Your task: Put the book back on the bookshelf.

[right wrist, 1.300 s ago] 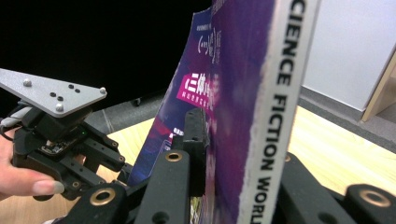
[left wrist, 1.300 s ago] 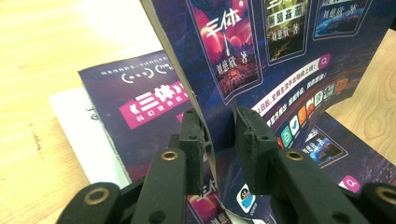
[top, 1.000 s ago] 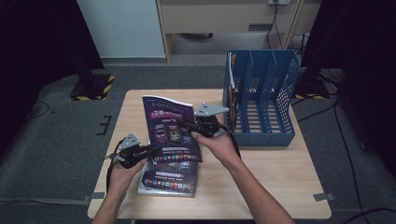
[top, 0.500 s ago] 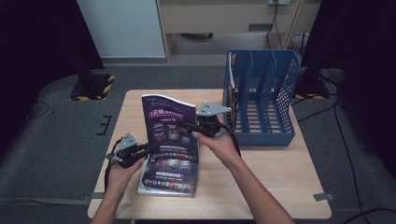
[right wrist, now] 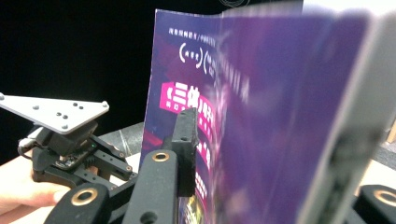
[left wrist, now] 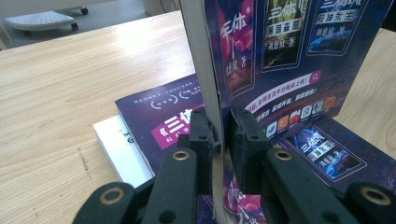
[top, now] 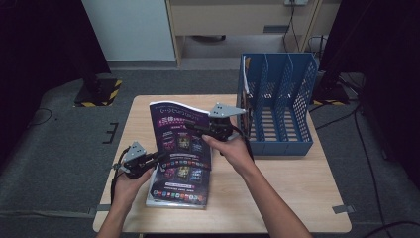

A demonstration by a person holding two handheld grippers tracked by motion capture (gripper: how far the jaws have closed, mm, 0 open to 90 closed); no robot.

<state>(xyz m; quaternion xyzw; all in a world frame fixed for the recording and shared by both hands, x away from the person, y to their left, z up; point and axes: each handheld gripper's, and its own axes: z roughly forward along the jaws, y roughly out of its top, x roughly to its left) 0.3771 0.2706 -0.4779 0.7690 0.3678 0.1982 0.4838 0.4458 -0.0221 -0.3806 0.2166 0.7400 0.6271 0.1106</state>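
- High view: a purple paperback book (top: 181, 130) with a white page edge stands tilted up from a second purple book (top: 181, 186) that lies flat on the wooden surface (top: 297, 198). Its cover carries a magenta title band, small pictured book covers and a row of coloured icons. The left gripper (top: 157, 157) pinches its lower left edge; the right gripper (top: 190, 126) meets it at the upper right. A blue file rack (top: 280, 106) with slotted walls stands at the right of the surface, apart from the books.
- Left gripper view: the two black jaws are clenched on the upright book (left wrist: 280, 60), one pad on each side of its thin white edge (left wrist: 203, 70). Below lies the flat book (left wrist: 163, 123), and a white book (left wrist: 119, 149) pokes out from under it on the pale wood.
- Right gripper view: the lifted book (right wrist: 261, 121) sits between the jaws, blurred and close, its glossy purple cover bearing white lettering and a magenta block. The left jaw stands just off the cover, having just eased wider, so the grip reads as released. The left gripper (right wrist: 109, 161), with its grey plate, holds the far edge.
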